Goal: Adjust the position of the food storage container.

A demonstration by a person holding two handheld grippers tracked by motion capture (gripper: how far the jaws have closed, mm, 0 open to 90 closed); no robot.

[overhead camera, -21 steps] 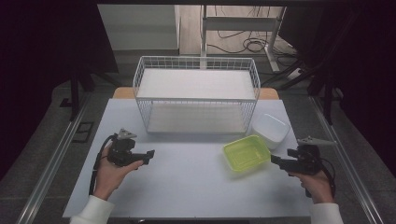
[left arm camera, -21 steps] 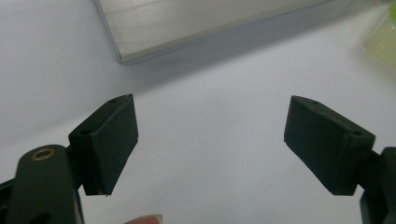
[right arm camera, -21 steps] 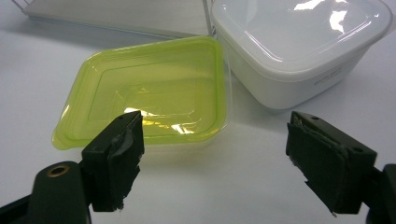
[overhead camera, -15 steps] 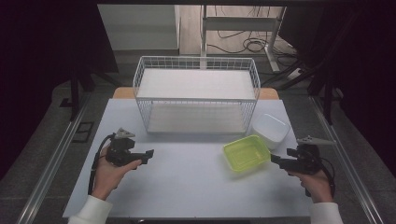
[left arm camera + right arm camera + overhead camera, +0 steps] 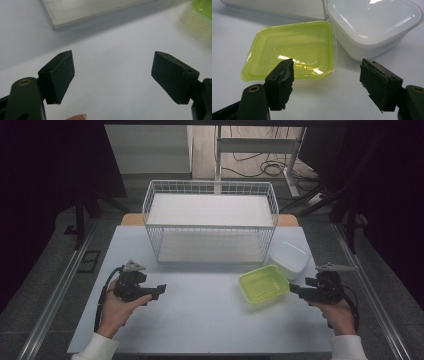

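Bench (image 5: 200, 320): pale surface carrying everything listed.

Wire basket (image 5: 210, 222): white, open-topped, standing at the far middle; well clear of both hands.

White container (image 5: 290, 259): lidded, at the right, just beyond the green one and close beside it, perhaps touching. It crowds the far right corner of the green container.

Green container (image 5: 263, 283): translucent, shallow, open and empty, near right of the basket. Probably light, thin-walled, flexible and slick; best pinched at the near rim (image 5: 287, 75), gently, so the wall does not buckle.

Right tongs (image 5: 295, 289): spread wide, empty, just right of the green container and aimed at it.

Left tongs (image 5: 161, 289): spread wide, empty, over bare bench at near left.
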